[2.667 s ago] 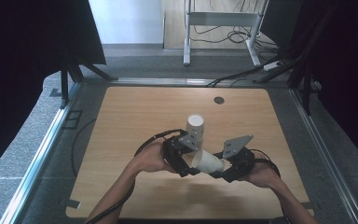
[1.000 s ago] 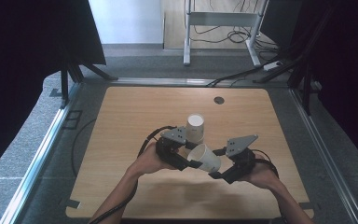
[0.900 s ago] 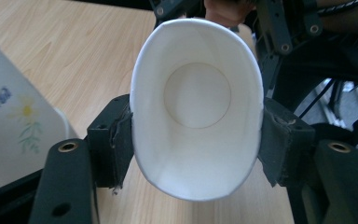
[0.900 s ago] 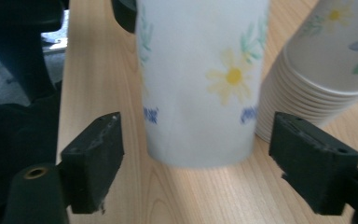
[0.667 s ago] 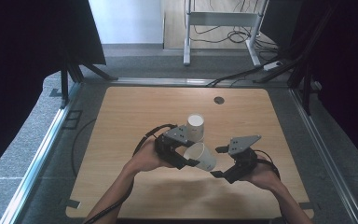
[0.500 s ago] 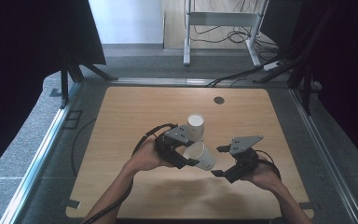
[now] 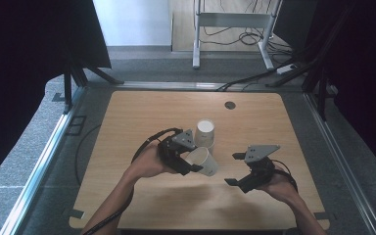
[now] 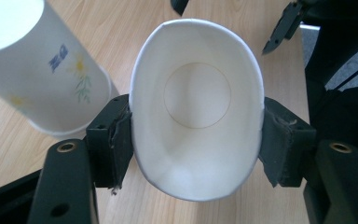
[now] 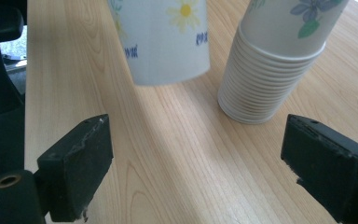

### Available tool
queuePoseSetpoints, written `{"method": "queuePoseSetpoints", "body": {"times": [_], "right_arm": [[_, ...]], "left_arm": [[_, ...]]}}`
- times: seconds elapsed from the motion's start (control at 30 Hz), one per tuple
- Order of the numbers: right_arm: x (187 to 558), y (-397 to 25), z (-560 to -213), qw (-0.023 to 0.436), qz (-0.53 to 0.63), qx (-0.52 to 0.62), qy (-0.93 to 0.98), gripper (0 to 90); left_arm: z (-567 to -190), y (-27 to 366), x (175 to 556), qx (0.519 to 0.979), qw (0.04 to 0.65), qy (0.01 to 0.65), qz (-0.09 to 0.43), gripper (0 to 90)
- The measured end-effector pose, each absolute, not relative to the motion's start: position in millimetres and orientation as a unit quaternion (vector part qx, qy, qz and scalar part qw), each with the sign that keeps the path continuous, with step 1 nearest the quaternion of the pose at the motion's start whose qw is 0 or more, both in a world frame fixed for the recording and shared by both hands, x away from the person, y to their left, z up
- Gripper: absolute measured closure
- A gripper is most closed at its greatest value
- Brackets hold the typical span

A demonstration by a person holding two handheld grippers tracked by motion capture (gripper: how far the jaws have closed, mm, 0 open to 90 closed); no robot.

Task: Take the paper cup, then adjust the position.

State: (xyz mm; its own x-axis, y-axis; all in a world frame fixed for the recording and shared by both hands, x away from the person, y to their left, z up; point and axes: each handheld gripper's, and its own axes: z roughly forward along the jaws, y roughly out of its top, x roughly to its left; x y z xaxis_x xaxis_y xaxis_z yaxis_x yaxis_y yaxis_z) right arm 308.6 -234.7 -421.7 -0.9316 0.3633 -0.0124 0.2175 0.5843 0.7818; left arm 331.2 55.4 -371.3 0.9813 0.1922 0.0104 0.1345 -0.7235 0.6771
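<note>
two tools at work over the tabletop (image 7: 142, 112). left tool (image 7: 190, 160) clamped on a single paper cup (image 7: 201, 160), pads pressing opposite sides of the rim so that the mouth squashes to an oval in the left gripper view (image 8: 196, 105); cup held on its side, off the wood, mouth toward the left hand (image 7: 147, 164). right tool (image 7: 234, 169) spread wide and empty, apart from the cup, its pads well apart in the right gripper view (image 9: 205, 163) and aimed at the cup's base. just beyond the held cup, touching or nearly so from above, a stack of paper cups (image 7: 205, 132) standing mouth down on the tabletop, flower print on the sides, many rims nested at the bottom (image 9: 270, 79).

judged step: one cup already separated from the stack and free in the air, not yet set anywhere. next move, probably: turn the cup and set it on bare wood away from the stack, then ease the grip gently, since the thin wall already deforms; right tool free to steady the stack for another pull.
</note>
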Motion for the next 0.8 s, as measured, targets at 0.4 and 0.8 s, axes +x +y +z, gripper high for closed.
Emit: {"method": "queuePoseSetpoints", "body": {"times": [0.4, 0.8], "right_arm": [[305, -241, -424, 0.096, 0.425, 0.180, 0.882, 8.7], [304, -251, -431, 0.112, 0.420, 0.206, 0.877, 7.6]], "left_arm": [[-370, 70, 333, 0.932, 0.339, 0.116, 0.049, 34.1], [-370, 85, 337, 0.936, 0.315, 0.146, 0.055, 34.1]]}}
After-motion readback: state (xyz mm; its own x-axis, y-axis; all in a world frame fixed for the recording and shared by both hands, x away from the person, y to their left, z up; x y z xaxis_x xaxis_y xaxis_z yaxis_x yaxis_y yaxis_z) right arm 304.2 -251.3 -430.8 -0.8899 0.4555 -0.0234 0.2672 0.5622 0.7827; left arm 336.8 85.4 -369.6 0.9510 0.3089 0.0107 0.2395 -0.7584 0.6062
